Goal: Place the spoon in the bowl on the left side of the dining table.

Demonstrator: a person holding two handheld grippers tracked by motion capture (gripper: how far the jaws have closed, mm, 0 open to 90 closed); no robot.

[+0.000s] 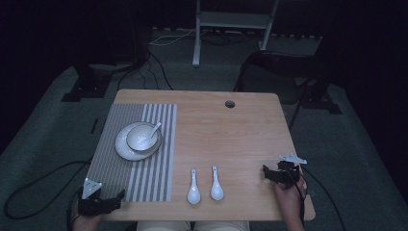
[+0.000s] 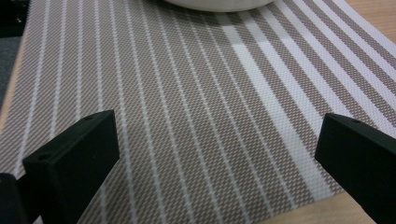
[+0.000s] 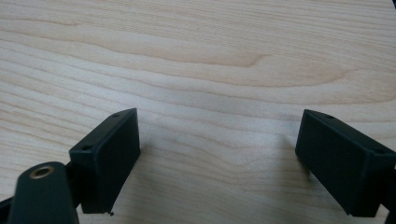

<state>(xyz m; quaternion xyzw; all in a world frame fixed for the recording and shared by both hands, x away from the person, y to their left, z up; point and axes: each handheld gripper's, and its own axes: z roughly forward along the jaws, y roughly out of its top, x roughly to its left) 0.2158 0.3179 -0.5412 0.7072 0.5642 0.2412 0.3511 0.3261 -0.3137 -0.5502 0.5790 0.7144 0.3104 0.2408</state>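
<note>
Two spoons (image 1: 204,185) side by side near front edge, bare wood all round. Right gripper (image 1: 269,174) jaws apart, just right of them; left gripper (image 1: 115,199) jaws apart at placemat (image 1: 115,168) front corner.

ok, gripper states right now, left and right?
Left gripper: open, empty, over the striped placemat.
Right gripper: open, empty, over bare table.
</note>
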